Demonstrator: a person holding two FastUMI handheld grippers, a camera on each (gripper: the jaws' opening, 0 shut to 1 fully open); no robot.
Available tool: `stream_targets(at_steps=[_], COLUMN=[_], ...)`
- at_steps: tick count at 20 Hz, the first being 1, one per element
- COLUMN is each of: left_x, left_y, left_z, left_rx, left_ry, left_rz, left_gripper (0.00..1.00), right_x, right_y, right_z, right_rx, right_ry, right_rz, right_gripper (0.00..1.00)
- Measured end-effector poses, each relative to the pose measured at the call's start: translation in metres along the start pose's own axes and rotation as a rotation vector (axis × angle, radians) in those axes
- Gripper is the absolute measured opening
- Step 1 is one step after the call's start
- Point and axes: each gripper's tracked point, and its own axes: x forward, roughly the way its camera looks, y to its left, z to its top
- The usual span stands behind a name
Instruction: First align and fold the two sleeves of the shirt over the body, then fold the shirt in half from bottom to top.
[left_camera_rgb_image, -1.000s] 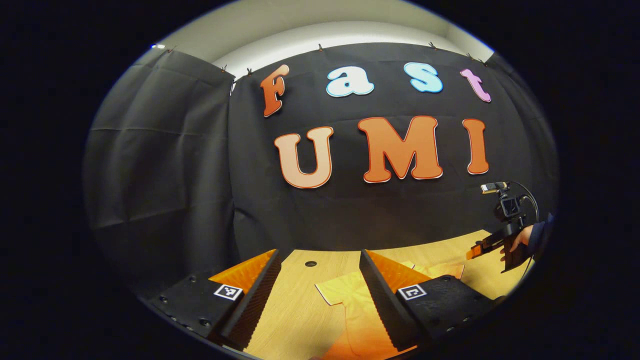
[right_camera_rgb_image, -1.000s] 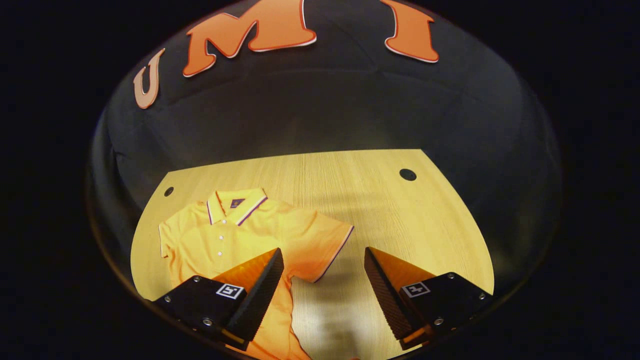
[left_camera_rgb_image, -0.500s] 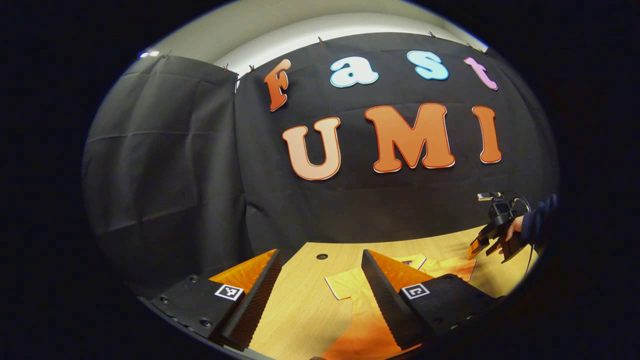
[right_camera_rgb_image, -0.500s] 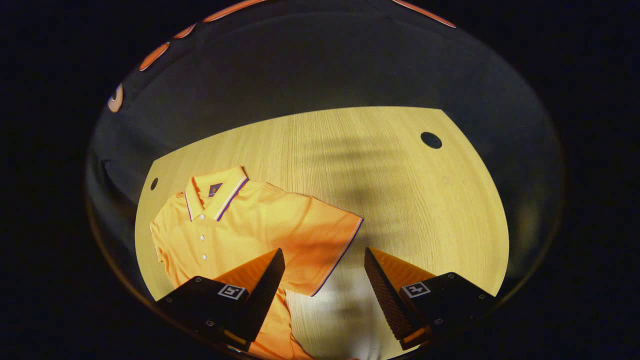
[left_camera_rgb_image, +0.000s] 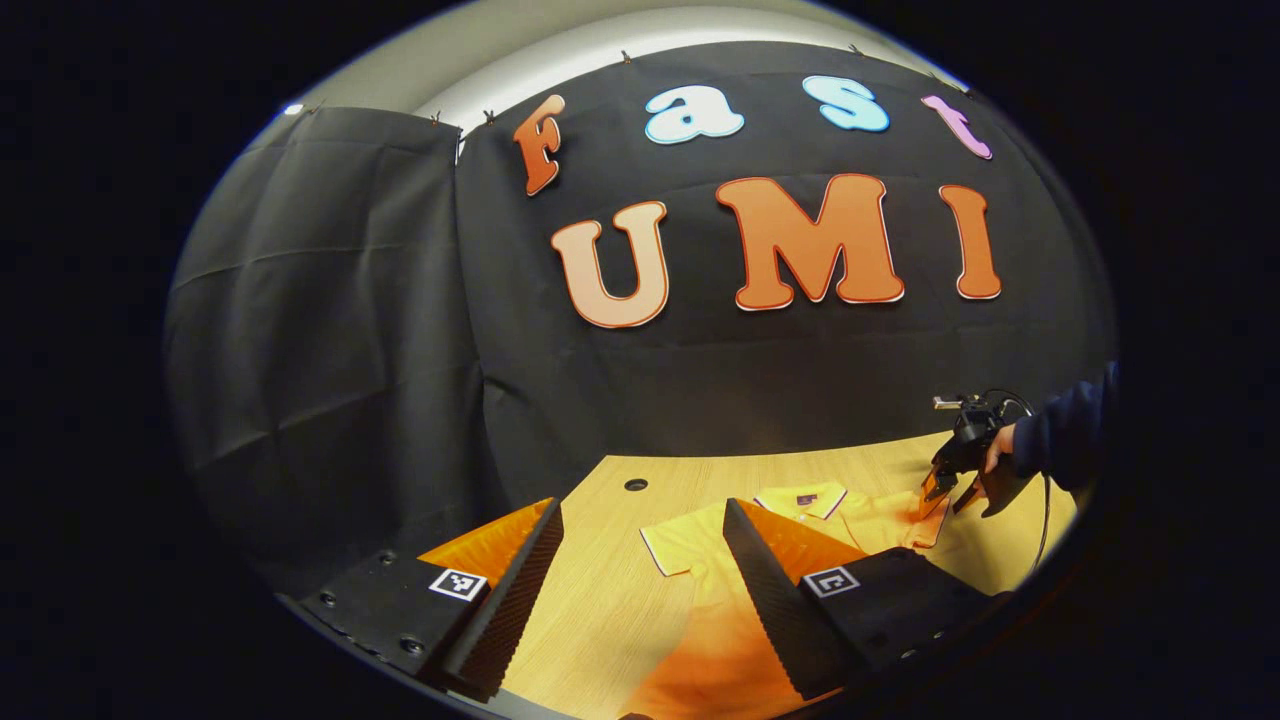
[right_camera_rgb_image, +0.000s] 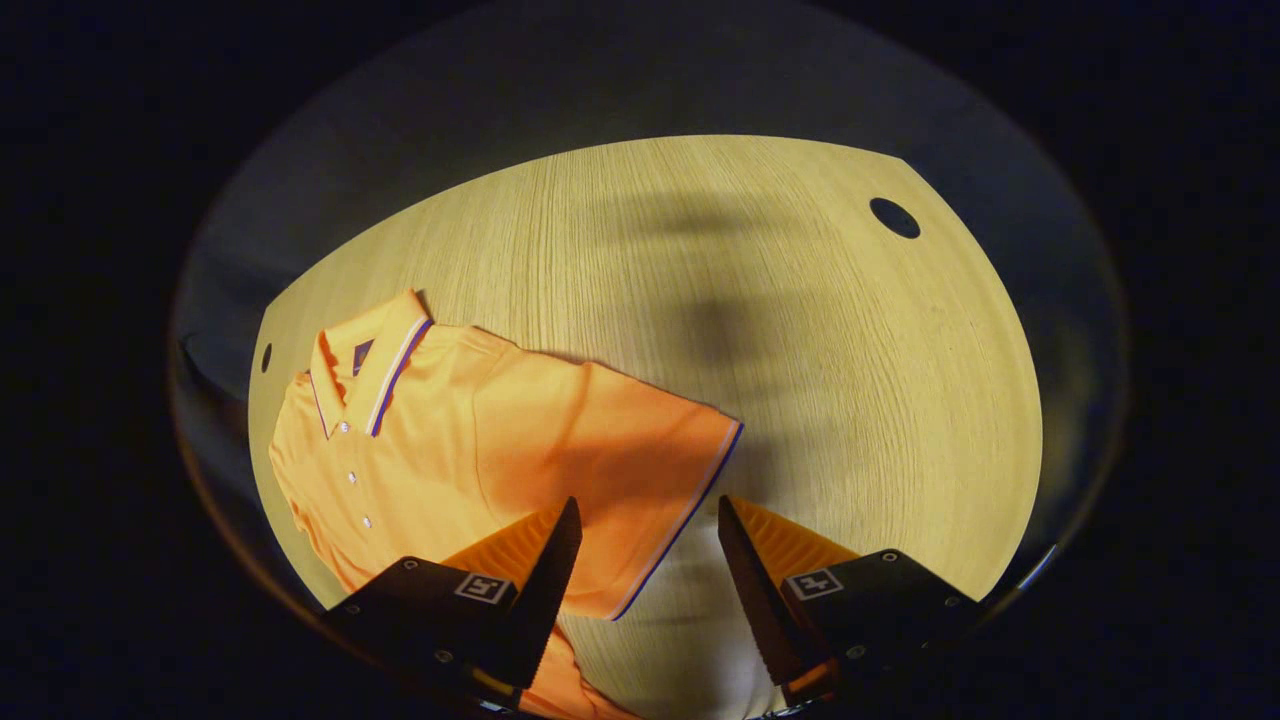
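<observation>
An orange short-sleeved polo shirt (right_camera_rgb_image: 470, 440) lies flat, front side up, on the wooden surface (right_camera_rgb_image: 780, 340). Its collar (right_camera_rgb_image: 365, 355) carries white and dark striped trim, a row of white buttons runs below it, and one sleeve (right_camera_rgb_image: 650, 480), edged with the same trim, is spread outward.

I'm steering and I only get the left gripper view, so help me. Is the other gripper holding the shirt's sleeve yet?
Observer: Not yet. In the right gripper view the right gripper has its jaws apart, with nothing pinched.
Operator: Is the sleeve folded over?
Observer: No, the sleeve lies spread flat on the table.
Operator: Where's its edge?
Observer: Its striped hem runs down into the gap between those jaws.
Operator: Can you see buttons?
Observer: Yes, three buttons in a row below the collar.
</observation>
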Motion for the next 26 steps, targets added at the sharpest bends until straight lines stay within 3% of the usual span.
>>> stream_targets(at_steps=[5,9,10,11,16,25,26], left_x=[0.003,0.008,0.009,0.01,0.013,0.018,0.019], left_y=[-0.003,-0.013,-0.015,-0.018,-0.023,0.004,0.008], left_z=[-0.007,-0.009,-0.01,-0.011,-0.011,-0.016,-0.018], left_rx=[0.005,-0.003,-0.002,0.0,0.005,-0.014,-0.025], left_ry=[0.034,0.052,0.056,0.056,0.068,0.091,0.099], left_rz=[0.02,0.009,0.003,-0.002,-0.016,0.052,0.063], left_gripper=[0.99,0.99,1.0,0.99,0.99,0.99,0.99], right_x=[0.013,0.011,0.01,0.007,-0.024,-0.058,-0.06], right_y=[0.004,0.003,0.006,0.009,0.023,0.118,0.127], right_z=[-0.002,0.006,0.008,0.009,0.031,0.033,0.032], right_rx=[-0.024,-0.067,-0.031,0.016,0.09,-0.04,-0.034], right_ry=[0.051,0.026,0.035,0.035,-0.049,-0.082,-0.079], right_rz=[-0.041,0.013,0.055,0.102,0.217,0.352,0.368], right_gripper=[0.62,0.18,0.17,0.07,0.07,0.07,0.12])
